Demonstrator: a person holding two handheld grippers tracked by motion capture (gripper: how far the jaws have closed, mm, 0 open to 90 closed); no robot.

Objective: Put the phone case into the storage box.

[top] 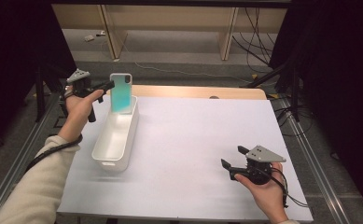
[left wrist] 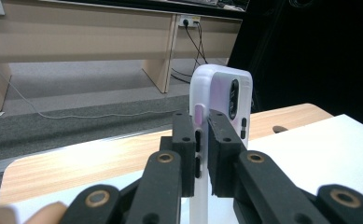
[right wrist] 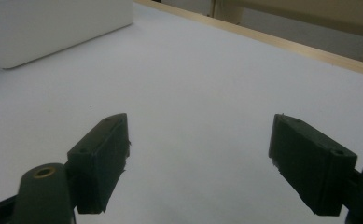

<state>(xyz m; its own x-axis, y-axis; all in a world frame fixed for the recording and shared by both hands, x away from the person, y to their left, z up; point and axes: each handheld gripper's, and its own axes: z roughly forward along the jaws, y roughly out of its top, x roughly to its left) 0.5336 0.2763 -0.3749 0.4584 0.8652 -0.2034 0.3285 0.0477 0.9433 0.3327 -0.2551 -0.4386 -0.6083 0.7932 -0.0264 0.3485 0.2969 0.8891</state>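
Left hand-held gripper [top: 108,86] raised, clamping upright phone [top: 121,92] over tray [top: 116,140].

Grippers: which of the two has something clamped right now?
The left gripper: its jaws pinch the upright phone over the white bin. The right gripper is open.

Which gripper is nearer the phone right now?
Left. The left gripper is clamped on the phone, holding it upright over the white bin's far end. The right gripper rests open, well off to the phone's right.
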